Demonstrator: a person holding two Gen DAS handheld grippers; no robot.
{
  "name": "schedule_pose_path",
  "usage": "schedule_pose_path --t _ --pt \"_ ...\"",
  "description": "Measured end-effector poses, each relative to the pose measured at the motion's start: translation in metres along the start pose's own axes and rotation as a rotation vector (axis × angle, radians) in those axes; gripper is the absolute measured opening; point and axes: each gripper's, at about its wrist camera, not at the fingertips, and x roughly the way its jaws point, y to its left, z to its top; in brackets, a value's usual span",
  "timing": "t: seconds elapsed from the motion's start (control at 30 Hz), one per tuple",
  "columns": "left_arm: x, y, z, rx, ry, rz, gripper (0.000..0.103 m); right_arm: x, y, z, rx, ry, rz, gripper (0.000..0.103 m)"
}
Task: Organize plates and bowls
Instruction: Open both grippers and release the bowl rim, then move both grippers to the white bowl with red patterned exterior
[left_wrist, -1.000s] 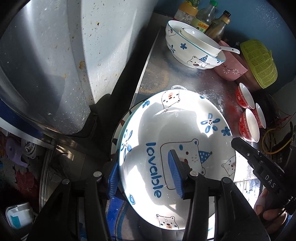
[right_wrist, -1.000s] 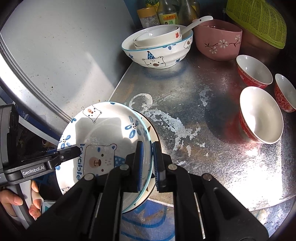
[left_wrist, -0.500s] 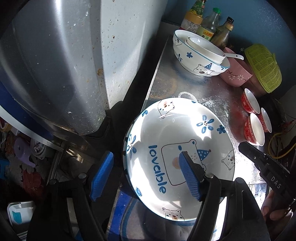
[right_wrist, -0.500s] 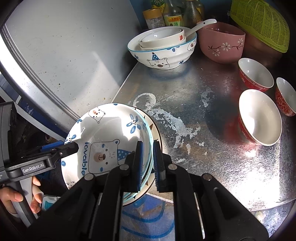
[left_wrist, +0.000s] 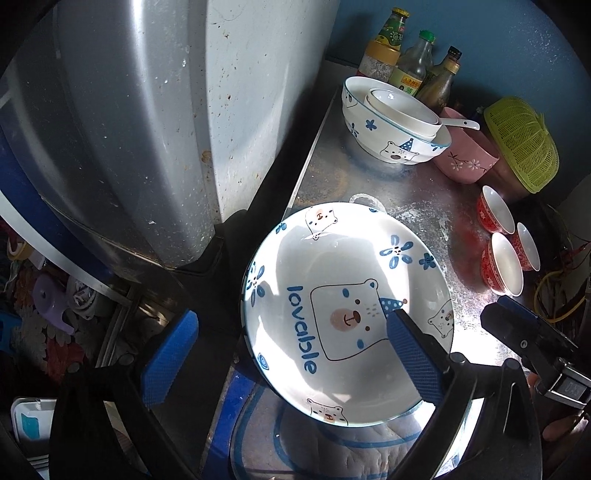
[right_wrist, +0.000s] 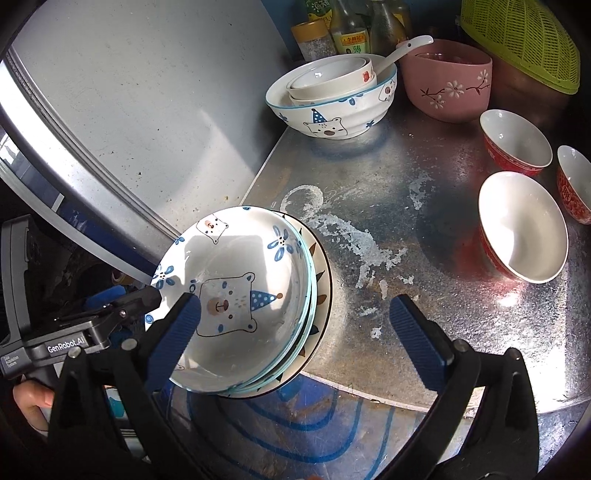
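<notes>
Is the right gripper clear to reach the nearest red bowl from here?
Probably yes: the right gripper is open and empty, and bare counter lies between it and the nearest red bowl.

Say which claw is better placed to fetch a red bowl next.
Likely the right claw: open, nothing in it, red bowls close on its side. The left claw sits beyond the plate stack.

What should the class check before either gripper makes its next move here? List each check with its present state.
1. Left gripper released: ok, jaws just opened, wide apart.
2. Right gripper released: ok, jaws just opened.
3. Bear plate on the plate stack: ok.
4. Stack fully on the metal counter: not ok, it overhangs the near edge.
5. Red bowls sorted: not ok, standing apart.
6. Stack steady: cannot tell.
</notes>
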Motion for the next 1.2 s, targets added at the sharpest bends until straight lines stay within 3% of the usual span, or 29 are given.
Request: schedule_pose_path --t 0.57,1.2 --pt "-0.015 -0.05 -0.007 0.07 -0.029 -0.014 0.102 -0.039 -0.032 -0.005 0.041 -0.049 -0.014 0.103" --pt "-0.006 -0.149 -0.006 0.235 -0.016 -0.157 0.102 -0.099 -0.109 -0.032 0.211 -0.135 -0.113 0.103"
